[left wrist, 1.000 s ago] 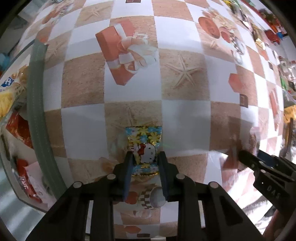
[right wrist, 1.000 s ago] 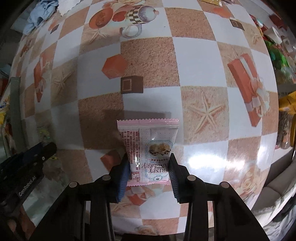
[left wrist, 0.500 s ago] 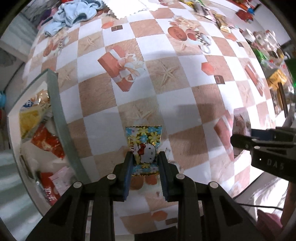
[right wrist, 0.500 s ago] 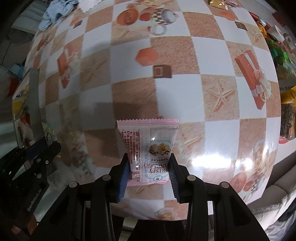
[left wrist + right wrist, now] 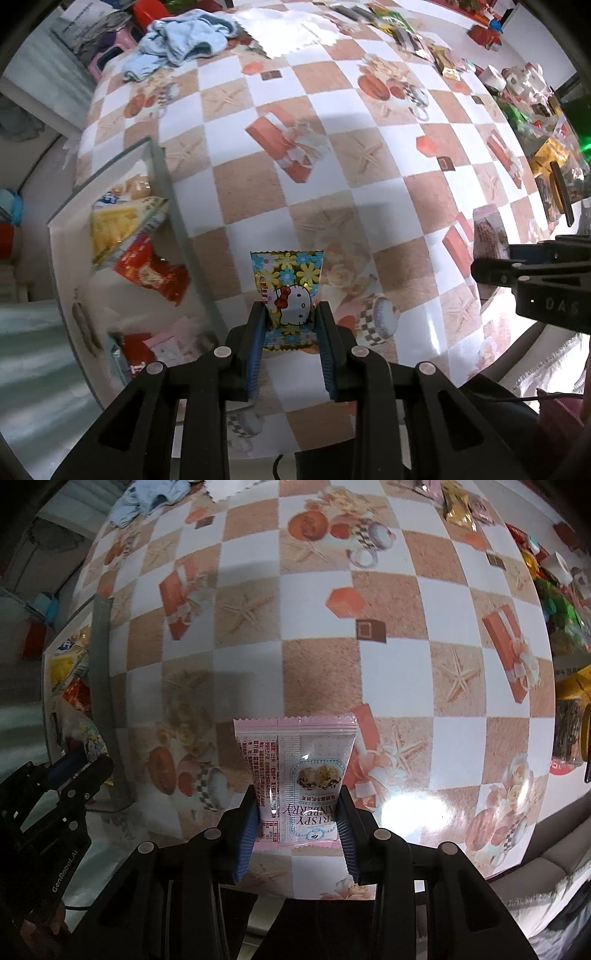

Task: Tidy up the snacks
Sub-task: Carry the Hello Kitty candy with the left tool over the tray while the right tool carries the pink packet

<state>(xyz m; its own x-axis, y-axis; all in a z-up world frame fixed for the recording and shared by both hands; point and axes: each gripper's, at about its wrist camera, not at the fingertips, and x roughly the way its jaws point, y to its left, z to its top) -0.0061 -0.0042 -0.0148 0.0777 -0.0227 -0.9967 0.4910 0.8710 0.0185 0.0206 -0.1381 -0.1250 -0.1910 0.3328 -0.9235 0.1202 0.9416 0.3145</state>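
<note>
My left gripper (image 5: 289, 328) is shut on a small flowery cat-print candy packet (image 5: 288, 295), held well above the checkered tablecloth (image 5: 332, 173). My right gripper (image 5: 295, 823) is shut on a pink-and-white cranberry crisp packet (image 5: 295, 771), also lifted off the table. In the left wrist view the right gripper (image 5: 491, 269) shows at the right edge with the pink packet (image 5: 487, 236) in it. The left gripper (image 5: 88, 764) appears at the lower left of the right wrist view. A grey-rimmed box (image 5: 162, 192) holding several snack packs lies left of both grippers.
A light blue cloth (image 5: 181, 40) and a white napkin (image 5: 291, 33) lie at the table's far end. Several loose snack packets (image 5: 417, 40) and cups crowd the far right edge (image 5: 554, 602). The table's near edge runs just below the grippers.
Both grippers have risen with their packets, so the table looks smaller and more of it shows. The left view has swung to take in the snack box and far end.
</note>
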